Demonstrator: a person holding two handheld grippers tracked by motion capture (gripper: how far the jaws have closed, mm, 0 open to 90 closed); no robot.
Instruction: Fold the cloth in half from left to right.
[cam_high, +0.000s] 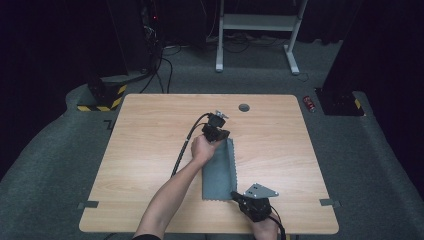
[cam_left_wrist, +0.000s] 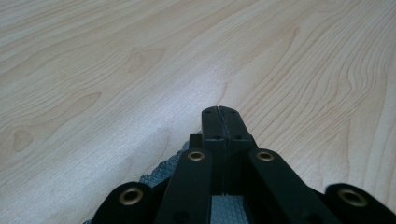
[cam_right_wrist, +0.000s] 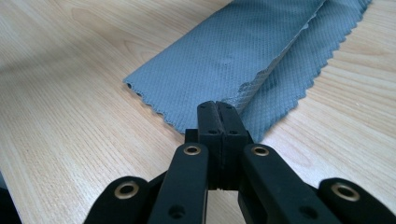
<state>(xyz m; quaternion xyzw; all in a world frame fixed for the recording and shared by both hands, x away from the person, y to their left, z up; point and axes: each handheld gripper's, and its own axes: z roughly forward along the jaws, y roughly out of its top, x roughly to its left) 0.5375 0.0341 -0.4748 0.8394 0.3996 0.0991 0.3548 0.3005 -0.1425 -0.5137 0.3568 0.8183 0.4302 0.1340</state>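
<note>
Folding grey cloth (cam_high: 218, 172) on table (cam_high: 150, 150): first fold done; both grippers, left (cam_high: 222, 134) at far end, right (cam_high: 235, 195) at near corner, jaws closed, seemingly pinching cloth edges.

Table (cam_high: 150, 150) brightly, evenly lit, dark surroundings, soft shadows, faint sheen on wood, close foreground slightly blurred

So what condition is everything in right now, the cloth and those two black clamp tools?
Grey cloth: folded over lengthwise, lying flat on the table, zigzag edge showing along its right side.
Left gripper: jaws shut, at the far end of the cloth; whether it pinches the fabric is hard to tell.
Right gripper: jaws shut, at the near right corner of the cloth.
Wooden table: level, bearing the cloth.
</note>
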